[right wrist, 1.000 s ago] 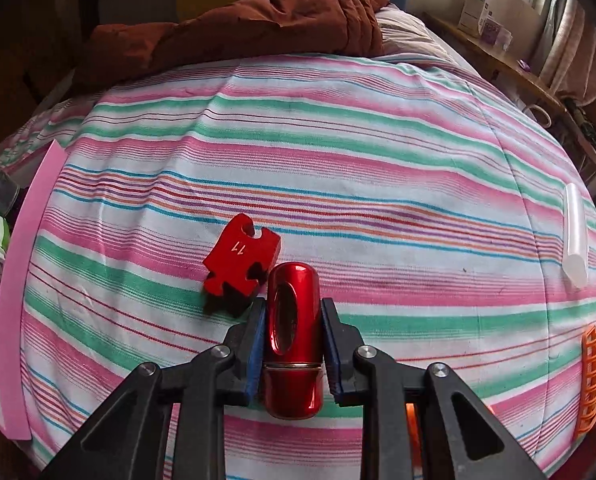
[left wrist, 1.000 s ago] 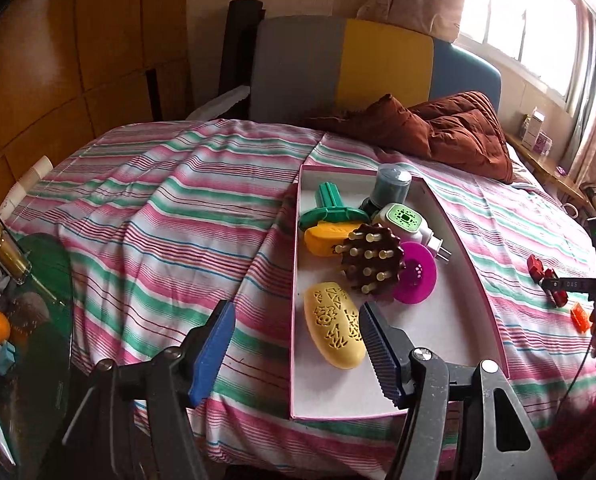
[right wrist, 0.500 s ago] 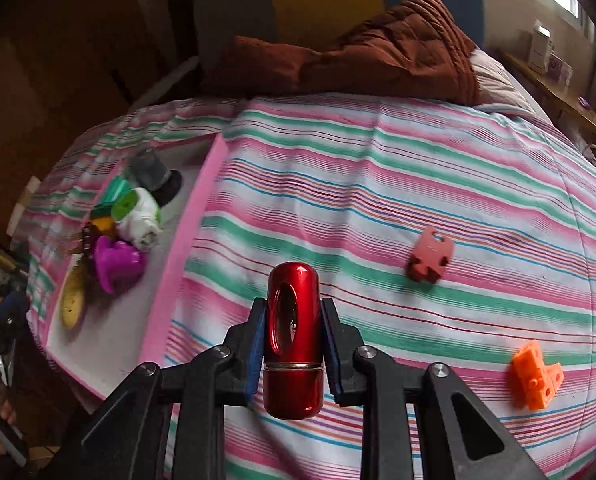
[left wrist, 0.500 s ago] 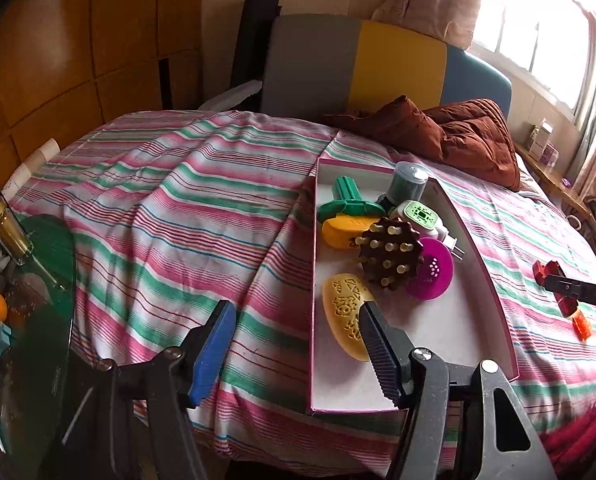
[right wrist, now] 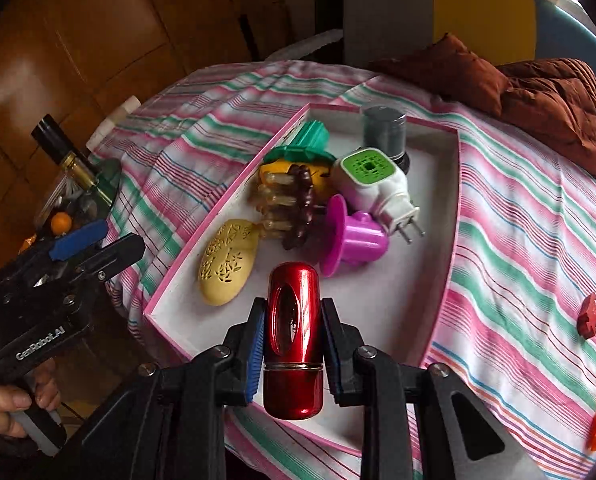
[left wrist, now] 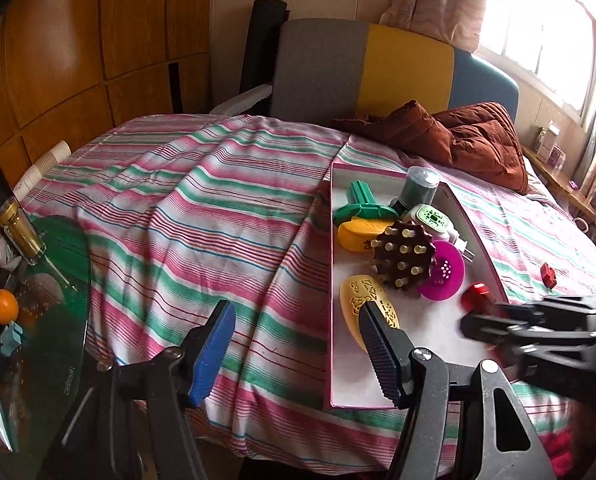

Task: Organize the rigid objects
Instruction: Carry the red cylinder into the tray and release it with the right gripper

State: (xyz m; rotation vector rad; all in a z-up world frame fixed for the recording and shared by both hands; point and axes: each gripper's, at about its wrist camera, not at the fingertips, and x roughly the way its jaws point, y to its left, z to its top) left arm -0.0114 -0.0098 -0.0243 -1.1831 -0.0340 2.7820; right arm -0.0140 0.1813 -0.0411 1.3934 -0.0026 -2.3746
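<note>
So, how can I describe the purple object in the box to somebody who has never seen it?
Find the pink-edged box on the striped bedspread. Near its middle, beside the white plug-in device, lies the purple cup on its side, the only purple thing.

You've got a glossy red capsule [right wrist: 294, 336] between blue pads [right wrist: 257, 344], a white tray [right wrist: 426, 280] with pink rim, a magenta cup [right wrist: 354, 240], a pale yellow perforated oval [right wrist: 228, 266], and a pink-green-white striped bedcover [left wrist: 186, 216].
</note>
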